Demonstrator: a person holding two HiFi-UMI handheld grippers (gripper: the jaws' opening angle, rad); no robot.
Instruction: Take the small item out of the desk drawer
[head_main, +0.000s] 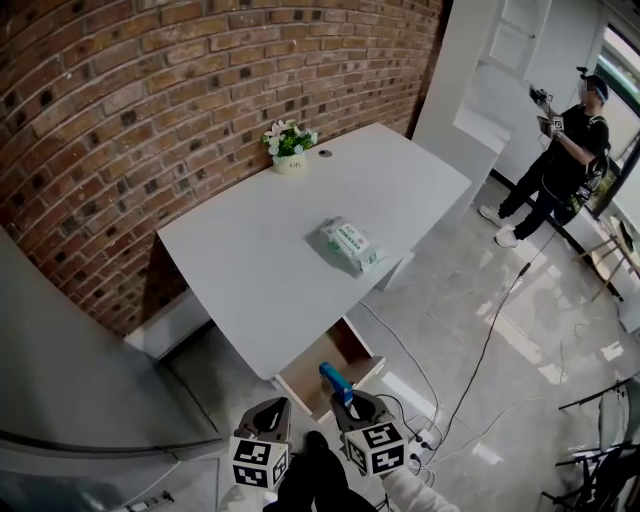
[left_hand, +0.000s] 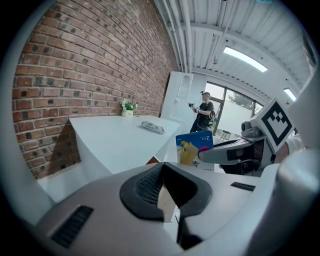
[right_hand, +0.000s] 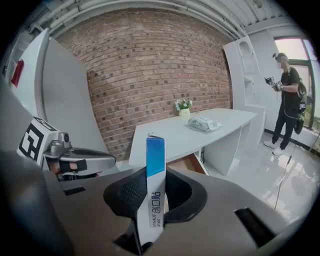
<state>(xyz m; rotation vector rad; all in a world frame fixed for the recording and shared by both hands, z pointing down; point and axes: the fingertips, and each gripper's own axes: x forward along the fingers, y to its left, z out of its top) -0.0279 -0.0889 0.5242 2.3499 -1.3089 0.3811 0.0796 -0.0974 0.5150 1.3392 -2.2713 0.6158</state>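
The white desk (head_main: 250, 250) has its drawer (head_main: 335, 362) pulled open at the near edge, wooden inside. My right gripper (head_main: 345, 398) hovers just in front of the drawer, shut on a small blue and white box (head_main: 334, 381) that stands upright between its jaws. In the right gripper view the box (right_hand: 155, 170) rises narrow edge on from the gripper (right_hand: 155, 202), with the drawer (right_hand: 187, 164) behind it. My left gripper (head_main: 272, 412) hangs beside the right one, shut with nothing in it. The left gripper view shows the box (left_hand: 195, 147) in the right jaws.
A pack of wipes (head_main: 349, 245) lies on the desk, and a small potted plant (head_main: 289, 145) stands by the brick wall. A person (head_main: 560, 150) stands at the far right. A cable (head_main: 480, 370) runs across the glossy floor to a power strip (head_main: 428, 437).
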